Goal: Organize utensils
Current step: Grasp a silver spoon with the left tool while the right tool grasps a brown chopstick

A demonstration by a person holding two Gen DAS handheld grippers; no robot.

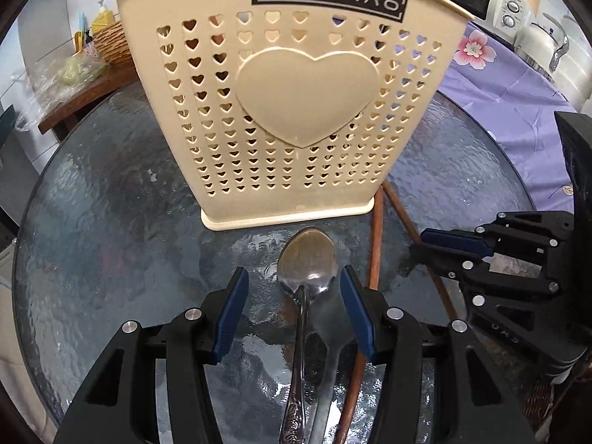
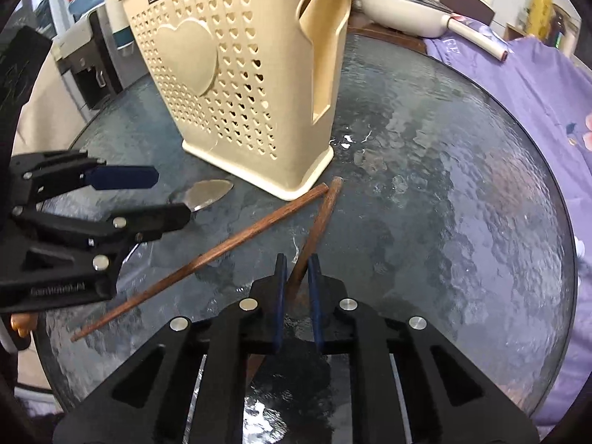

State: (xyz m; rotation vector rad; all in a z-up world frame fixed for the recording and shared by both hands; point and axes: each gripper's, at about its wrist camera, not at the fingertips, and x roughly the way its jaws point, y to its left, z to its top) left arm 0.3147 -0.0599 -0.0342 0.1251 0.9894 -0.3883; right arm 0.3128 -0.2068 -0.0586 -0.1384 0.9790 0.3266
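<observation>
My left gripper [image 1: 292,314] hangs over a round, rippled glass table [image 1: 111,229], its blue-padded fingers standing apart on either side of a metal spoon [image 1: 307,262]. The spoon lies flat on the glass, bowl pointing toward a cream plastic utensil holder [image 1: 288,111], and neither pad touches it. The holder stands upright near the middle of the table, its wall pierced with small hearts around one large raised heart. Just right of the spoon, two brown wooden chopsticks [image 2: 207,255] lie on the glass, their far ends close together near the holder's base and their near ends spread apart. My right gripper [image 2: 296,277] sits over the right-hand chopstick [image 2: 318,222], fingers drawn close together around it; I cannot tell whether the pads are pressing on it. A purple flowered cloth [image 2: 518,85] covers the surface beyond the table's right edge.
</observation>
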